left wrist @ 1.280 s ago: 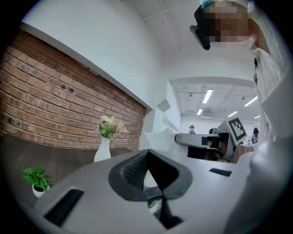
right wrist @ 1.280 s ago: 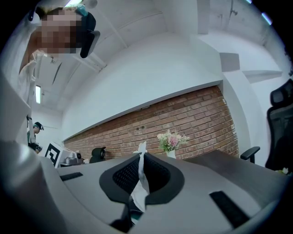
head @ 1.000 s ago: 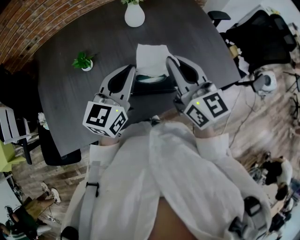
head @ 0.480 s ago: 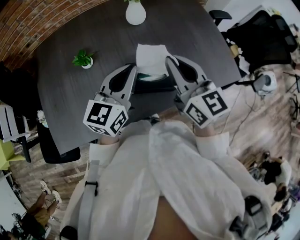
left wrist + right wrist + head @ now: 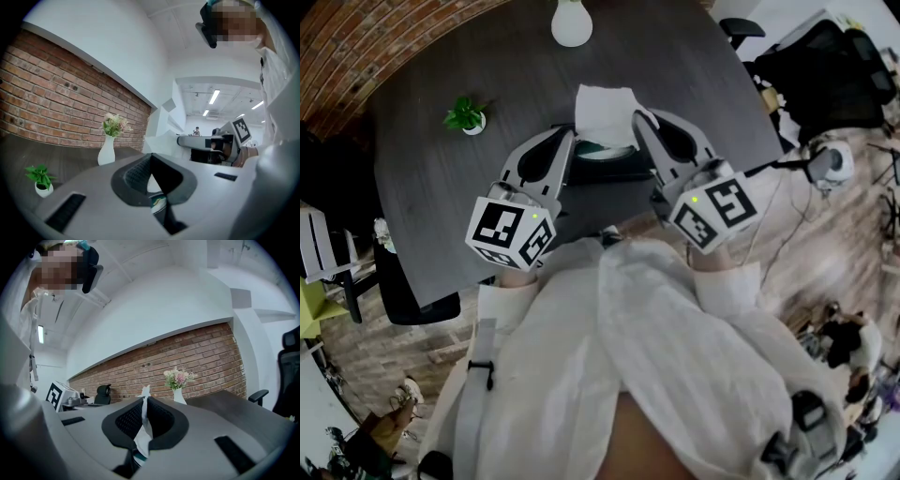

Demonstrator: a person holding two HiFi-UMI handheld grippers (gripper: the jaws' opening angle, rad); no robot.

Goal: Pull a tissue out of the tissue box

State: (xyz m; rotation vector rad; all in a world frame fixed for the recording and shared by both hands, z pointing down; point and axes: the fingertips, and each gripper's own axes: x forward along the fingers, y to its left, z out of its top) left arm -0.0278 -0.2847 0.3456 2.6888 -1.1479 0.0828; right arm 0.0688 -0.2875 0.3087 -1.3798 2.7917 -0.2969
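Note:
A dark tissue box (image 5: 614,171) lies on the dark table (image 5: 441,187), and a white tissue (image 5: 602,114) stands up out of its top slot. My right gripper (image 5: 639,122) is at the tissue's right edge and shut on it. In the right gripper view the tissue (image 5: 144,414) runs as a thin white strip between the closed jaws of that gripper (image 5: 143,401). My left gripper (image 5: 569,138) is shut with nothing in it, its tips at the box's left end. In the left gripper view the closed tips of the left gripper (image 5: 150,158) frame a sliver of the tissue (image 5: 153,186) and the box's printed side (image 5: 158,203).
A white vase (image 5: 571,21) with flowers stands at the table's far edge, and a small potted plant (image 5: 466,117) at the left. Black office chairs (image 5: 825,66) crowd the right side, another dark chair (image 5: 412,295) the table's near left. A brick wall (image 5: 187,357) runs behind.

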